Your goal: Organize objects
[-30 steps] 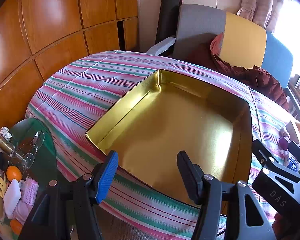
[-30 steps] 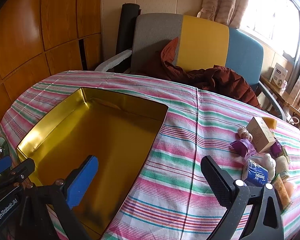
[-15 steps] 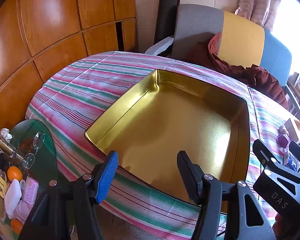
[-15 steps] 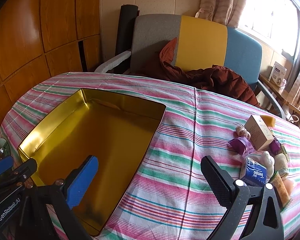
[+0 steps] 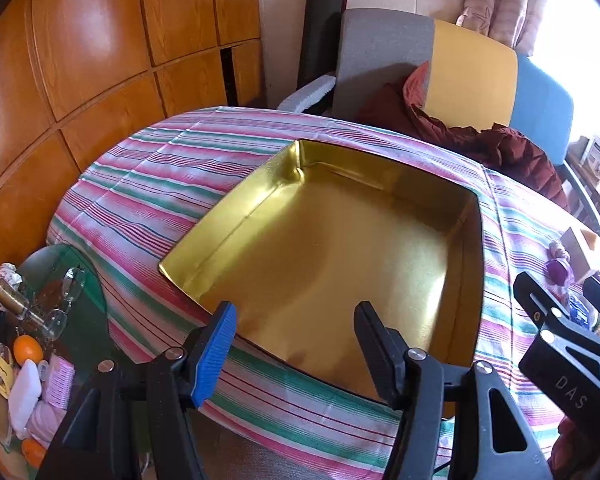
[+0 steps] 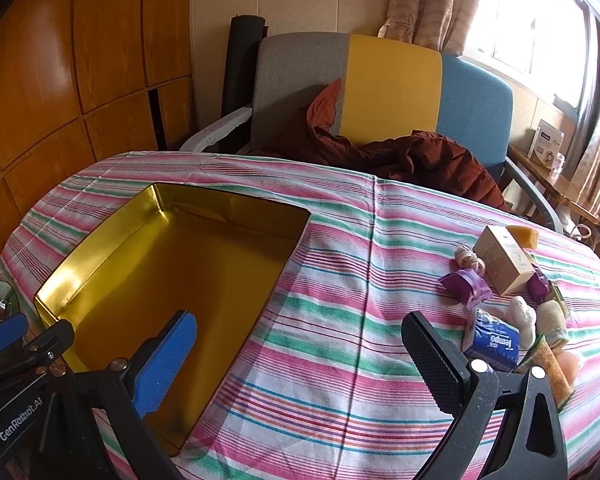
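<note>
A wide gold tin box [image 5: 260, 208] [image 6: 100, 240] sits empty on the striped tablecloth [image 6: 340, 280]. My left gripper [image 5: 296, 344] hangs open over the box's near edge, nothing between its fingers. My right gripper [image 6: 300, 356] stands open wider above the cloth, just right of the box. At the cloth's right lies a heap of small items: a tan carton [image 6: 502, 260], a blue Tempo tissue pack [image 6: 492, 340], purple wrapped pieces [image 6: 466, 286], a yellow block [image 6: 522, 235] and pale lumps [image 6: 520, 316]. The right gripper's body [image 5: 568, 344] shows at the left view's right edge.
A grey, yellow and blue armchair [image 6: 380, 88] with a dark red jacket [image 6: 420, 156] stands behind the table. Wood panels [image 5: 80, 60] line the left wall. A low glass side table [image 5: 72, 264] at left holds a bottle, glasses and an orange.
</note>
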